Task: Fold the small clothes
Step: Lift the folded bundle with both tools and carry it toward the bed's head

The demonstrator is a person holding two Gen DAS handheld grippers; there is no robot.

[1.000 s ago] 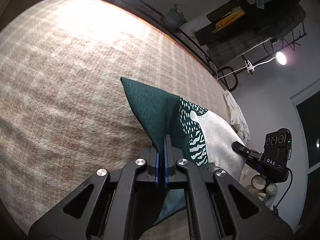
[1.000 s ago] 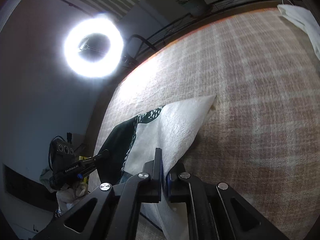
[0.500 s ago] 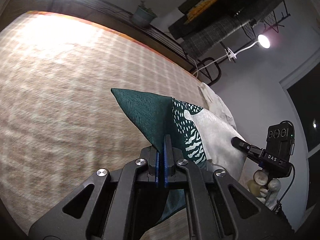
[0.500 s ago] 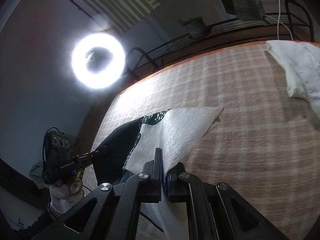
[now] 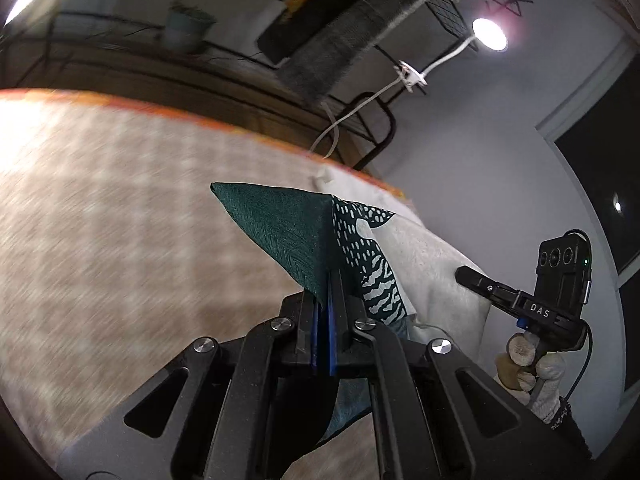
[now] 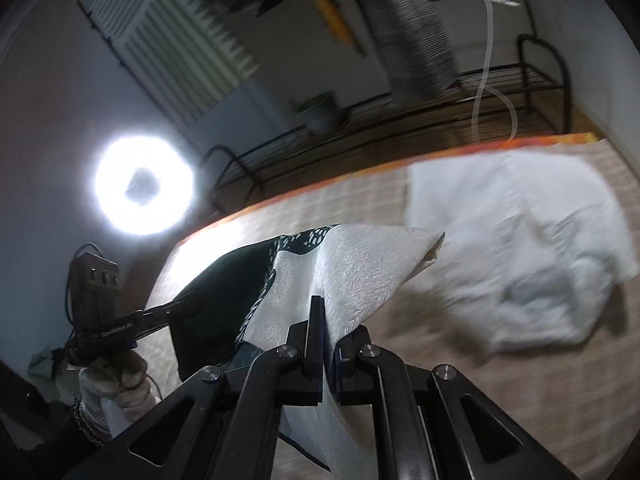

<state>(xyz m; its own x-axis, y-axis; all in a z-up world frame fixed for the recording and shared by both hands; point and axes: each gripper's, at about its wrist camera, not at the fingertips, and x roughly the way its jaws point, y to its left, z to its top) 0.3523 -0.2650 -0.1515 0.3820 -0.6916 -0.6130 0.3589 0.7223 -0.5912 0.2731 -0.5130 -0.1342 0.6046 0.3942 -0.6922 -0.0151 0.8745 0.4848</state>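
Observation:
A small cloth, dark green with a white-patterned band and a pale grey-white half, hangs stretched between both grippers above the bed. My left gripper is shut on its green corner. My right gripper is shut on its white corner. In the left wrist view the right gripper shows at the cloth's far edge, held by a gloved hand. In the right wrist view the left gripper shows at the dark end.
The bed has a beige checked cover with an orange edge. A crumpled white garment lies on it at the right. A black metal rack with a plant pot stands behind the bed. A ring light glares at left.
Both grippers have risen and tilted up with the cloth held taut between them. More of the room and the white garment have come into view. Both stay shut.

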